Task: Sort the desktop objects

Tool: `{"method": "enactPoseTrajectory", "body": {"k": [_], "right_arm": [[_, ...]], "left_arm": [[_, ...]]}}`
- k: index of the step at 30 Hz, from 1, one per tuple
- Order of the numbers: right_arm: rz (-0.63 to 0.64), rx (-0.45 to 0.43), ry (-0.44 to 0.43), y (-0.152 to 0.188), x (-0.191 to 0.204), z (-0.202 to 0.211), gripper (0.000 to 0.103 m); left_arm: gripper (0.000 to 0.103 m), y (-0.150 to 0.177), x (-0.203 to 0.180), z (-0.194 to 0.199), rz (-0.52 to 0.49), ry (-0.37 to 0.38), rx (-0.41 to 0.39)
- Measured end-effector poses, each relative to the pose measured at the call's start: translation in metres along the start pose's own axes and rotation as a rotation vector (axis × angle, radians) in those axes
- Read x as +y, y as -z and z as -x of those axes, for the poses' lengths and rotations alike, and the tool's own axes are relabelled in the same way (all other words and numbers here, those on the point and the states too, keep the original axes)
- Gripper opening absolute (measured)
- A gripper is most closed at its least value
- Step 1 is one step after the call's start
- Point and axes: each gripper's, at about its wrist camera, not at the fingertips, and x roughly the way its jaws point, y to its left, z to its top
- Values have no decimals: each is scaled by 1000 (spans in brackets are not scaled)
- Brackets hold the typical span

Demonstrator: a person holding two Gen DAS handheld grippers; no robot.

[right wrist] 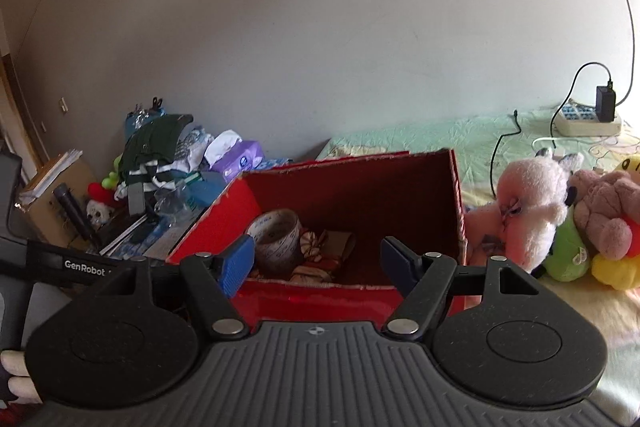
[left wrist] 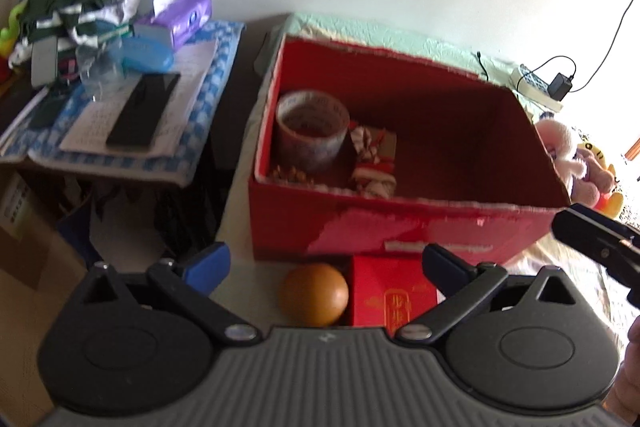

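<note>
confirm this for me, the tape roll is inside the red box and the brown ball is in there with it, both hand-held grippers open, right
Not quite. The brown ball is not in the red box; the left wrist view shows it outside, in front of the box's near wall, beside a small red packet. The rest holds: the tape roll sits inside the box, and the left hand-held gripper and right hand-held gripper are both open.

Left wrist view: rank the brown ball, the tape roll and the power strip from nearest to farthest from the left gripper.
1. Brown ball: on the table between the open fingers of the left gripper, in front of the red box.
2. Tape roll: inside the box, in its far left corner.
3. Power strip: beyond the box, far right by the wall.
</note>
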Motion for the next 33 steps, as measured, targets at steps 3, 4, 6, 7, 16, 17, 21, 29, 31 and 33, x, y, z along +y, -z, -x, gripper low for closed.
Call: {"method": "enactPoseTrajectory", "body": {"k": [3, 4, 6, 7, 16, 17, 21, 29, 31, 33], "right_arm": [[5, 68, -37, 13, -1, -7, 68], [7, 90, -41, 17, -1, -11, 68], [2, 145, -48, 27, -3, -19, 68], [-10, 170, -51, 30, -6, -23, 68], [-275, 384, -147, 56, -38, -54, 57], [-296, 400, -158, 58, -40, -55, 55], [-353, 435, -184, 63, -43, -60, 52], [-383, 467, -203, 66, -42, -69, 50], [-400, 476, -205, 68, -43, -72, 50], [-422, 489, -208, 70, -45, -75, 50]], "left_arm": [[101, 13, -7, -2, -19, 21, 29], [99, 17, -11, -2, -28, 34, 38], [97, 24, -20, -4, -55, 64, 61], [95, 27, -24, -5, -69, 75, 73], [91, 45, -44, -27, -128, 89, 118], [91, 46, -43, -30, -127, 89, 125], [91, 44, -41, -40, -120, 105, 144], [89, 43, -43, -60, -145, 126, 189], [88, 43, -46, -64, -157, 145, 204], [88, 43, -50, -67, -181, 146, 210]]}}
